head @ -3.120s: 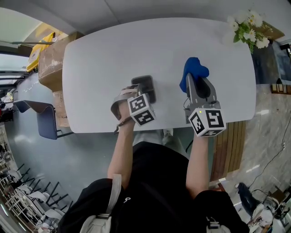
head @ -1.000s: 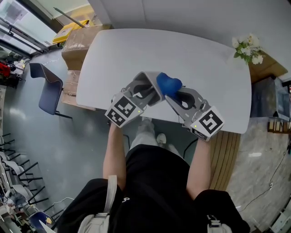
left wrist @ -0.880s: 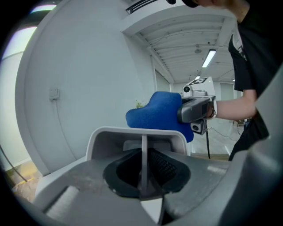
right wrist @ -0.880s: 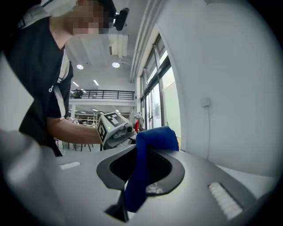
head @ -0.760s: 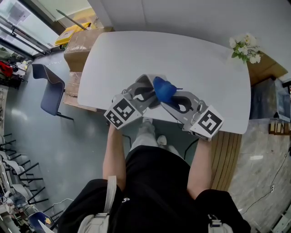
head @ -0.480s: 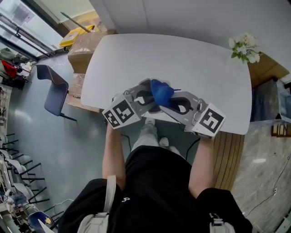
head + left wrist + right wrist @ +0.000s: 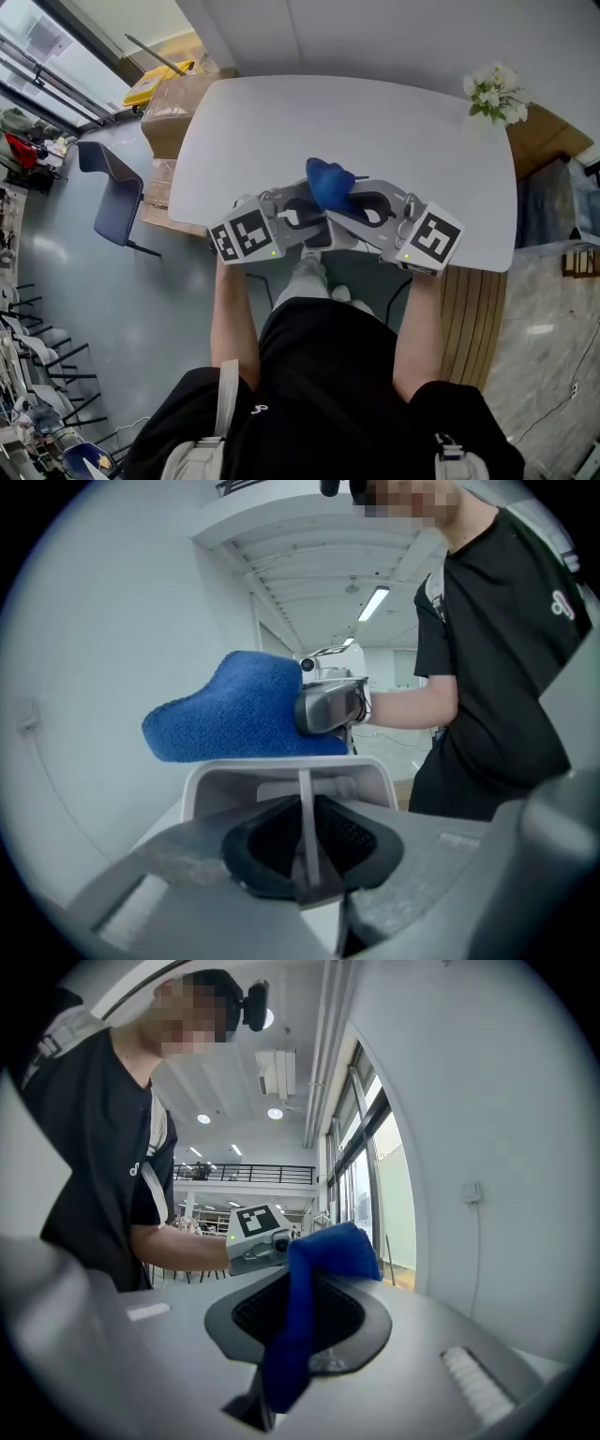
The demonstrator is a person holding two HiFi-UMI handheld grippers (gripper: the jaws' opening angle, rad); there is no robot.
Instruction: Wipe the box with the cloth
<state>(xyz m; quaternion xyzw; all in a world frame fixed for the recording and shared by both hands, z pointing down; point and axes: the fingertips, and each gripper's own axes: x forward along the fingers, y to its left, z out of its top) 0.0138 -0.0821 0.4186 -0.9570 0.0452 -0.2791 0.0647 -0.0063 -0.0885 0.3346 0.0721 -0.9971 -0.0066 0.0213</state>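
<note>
Box (image 7: 286, 778) lifted over the desk's (image 7: 375, 122) near edge, cloth (image 7: 234, 710) at its far rim

Left gripper (image 7: 305, 855) has its fingers clamped on the box's near wall; right gripper (image 7: 291, 1335) has its fingers pinching the blue cloth; cloth reaches in from the right, across the rim, so the right hand probably wipes.

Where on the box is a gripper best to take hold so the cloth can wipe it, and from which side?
Pinch the thin near wall of the box, coming from the person's left, as the left gripper does. That wall is flat and slim enough for the jaws, and the far rim is probably left free for the blue cloth in the right gripper.
</note>
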